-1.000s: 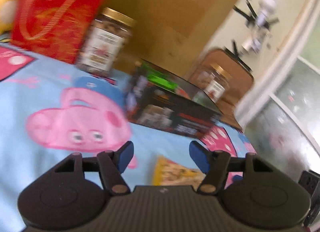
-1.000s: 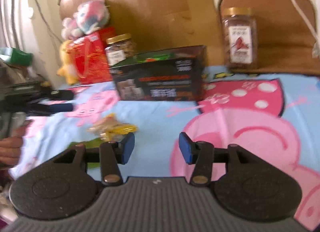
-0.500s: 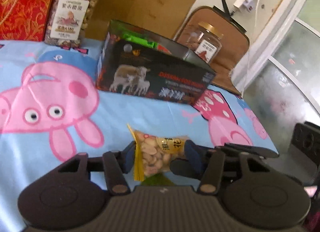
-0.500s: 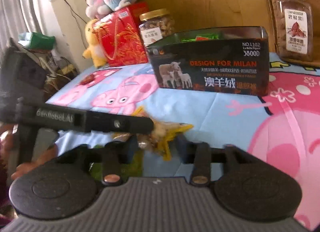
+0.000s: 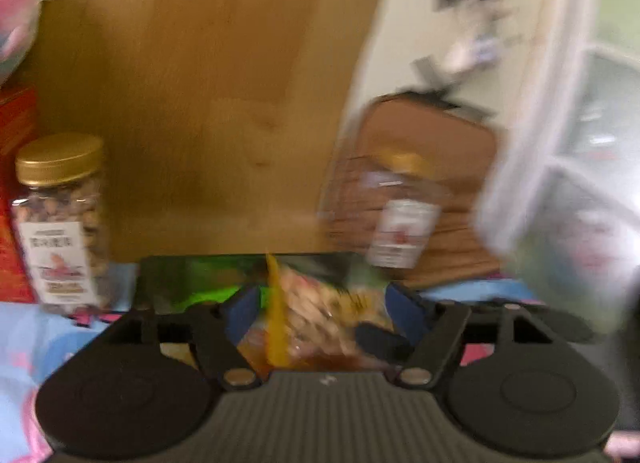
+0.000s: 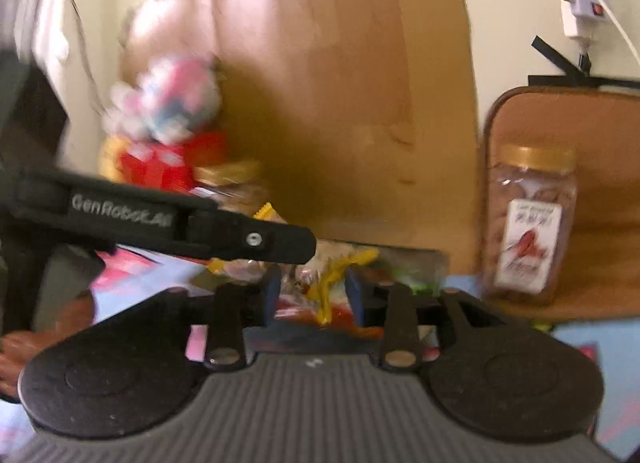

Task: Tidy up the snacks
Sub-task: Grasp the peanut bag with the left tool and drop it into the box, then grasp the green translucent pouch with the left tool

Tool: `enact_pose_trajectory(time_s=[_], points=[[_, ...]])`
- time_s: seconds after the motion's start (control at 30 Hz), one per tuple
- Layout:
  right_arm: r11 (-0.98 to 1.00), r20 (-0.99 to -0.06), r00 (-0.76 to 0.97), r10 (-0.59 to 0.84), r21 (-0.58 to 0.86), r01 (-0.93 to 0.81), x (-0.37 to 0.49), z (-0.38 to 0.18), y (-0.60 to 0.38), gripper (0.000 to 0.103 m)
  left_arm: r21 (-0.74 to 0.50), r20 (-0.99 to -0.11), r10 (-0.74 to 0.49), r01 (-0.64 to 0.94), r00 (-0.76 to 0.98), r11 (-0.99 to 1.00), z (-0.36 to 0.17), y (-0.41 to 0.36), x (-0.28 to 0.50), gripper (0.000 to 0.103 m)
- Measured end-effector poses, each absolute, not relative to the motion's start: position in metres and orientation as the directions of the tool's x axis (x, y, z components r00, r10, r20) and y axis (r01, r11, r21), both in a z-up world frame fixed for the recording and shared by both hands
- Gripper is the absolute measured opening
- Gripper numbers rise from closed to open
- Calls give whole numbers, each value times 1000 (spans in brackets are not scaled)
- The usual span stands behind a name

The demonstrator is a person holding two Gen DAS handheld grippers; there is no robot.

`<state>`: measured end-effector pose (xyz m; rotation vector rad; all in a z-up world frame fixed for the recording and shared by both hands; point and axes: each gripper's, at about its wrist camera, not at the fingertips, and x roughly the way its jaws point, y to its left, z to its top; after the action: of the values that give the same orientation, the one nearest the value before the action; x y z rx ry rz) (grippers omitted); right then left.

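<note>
Brown cardboard [image 5: 200, 103] fills the wall behind a tabletop covered in a blue cloth [image 6: 592, 337] with pink cartoon prints. Two gold-lidded nut jars stand at the back, one on the left [image 5: 60, 219] just beside a red box [image 5: 12, 199], one on the right [image 6: 528, 219] in front of a tan cushion [image 6: 600, 199]; their labels carry writing too blurred to read. One dark open box [image 5: 176, 275] sits between them, green packaging showing inside. One plush toy [image 6: 168, 103] rests on top of the red box.

One yellow peanut packet [image 5: 316, 315] is held in the air in front of the dark box, gripped from both sides. The left gripper [image 5: 320, 311] has its blue fingers [image 5: 240, 309] pressed against the packet's sides, and the right gripper [image 6: 312, 291] is likewise closed on the same packet, its pads tight against the crinkled foil. The left tool's arm crosses the right wrist view, printed "GenRobot.AI". Both pictures are smeared by motion. Open cloth shows at the lower left and lower right edges of both views.
</note>
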<state>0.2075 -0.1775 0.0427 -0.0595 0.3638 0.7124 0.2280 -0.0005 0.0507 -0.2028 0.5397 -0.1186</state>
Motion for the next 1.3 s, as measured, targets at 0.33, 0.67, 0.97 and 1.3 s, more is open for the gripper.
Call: enact_pose_trajectory(time_s=[0.33, 0.67, 0.97, 1.3], points=[[694, -336, 608, 719, 293, -658, 143, 24, -232, 47, -398, -412, -225, 48, 883, 916, 45, 39, 114, 70], [507, -521, 328, 788, 247, -826, 55, -15, -206, 60, -489, -558, -312, -1, 769, 872, -11, 66, 21, 70], [539, -566, 437, 699, 15, -842, 30, -23, -178, 68, -626, -546, -478, 45, 688, 779, -41, 59, 27, 71], [542, -539, 453, 710, 8, -840, 28, -26, -170, 38, -670, -520, -527, 62, 672, 740, -50, 43, 32, 20]])
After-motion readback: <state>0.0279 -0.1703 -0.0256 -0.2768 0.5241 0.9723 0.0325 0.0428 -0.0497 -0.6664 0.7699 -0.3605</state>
